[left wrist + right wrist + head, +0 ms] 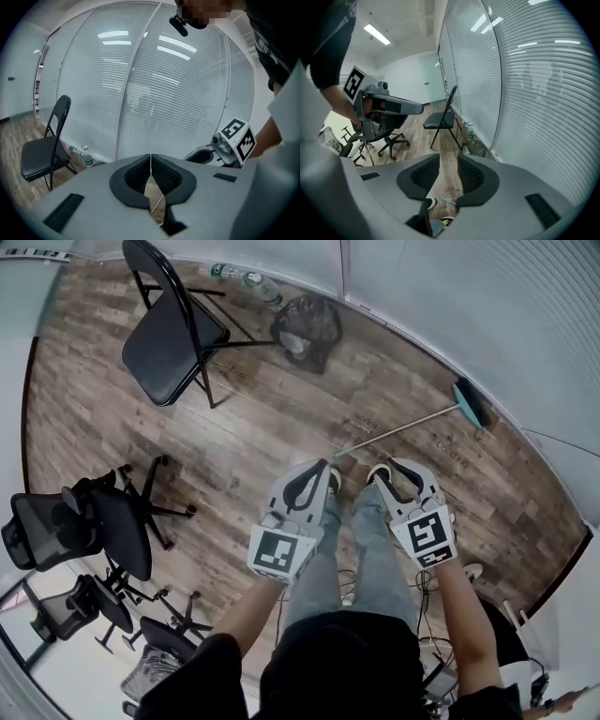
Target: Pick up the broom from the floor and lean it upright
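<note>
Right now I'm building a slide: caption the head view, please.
A broom lies on the wood floor before the shut left claw and open right claw, both empty.

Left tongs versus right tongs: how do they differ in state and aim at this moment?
The left tongs have their jaws pressed together; the right tongs have theirs apart, with floor showing between. The left tongs face the blinds; the right tongs look along the floor toward the folding chair. Both are empty, and the broom lies untouched on the floor.
</note>
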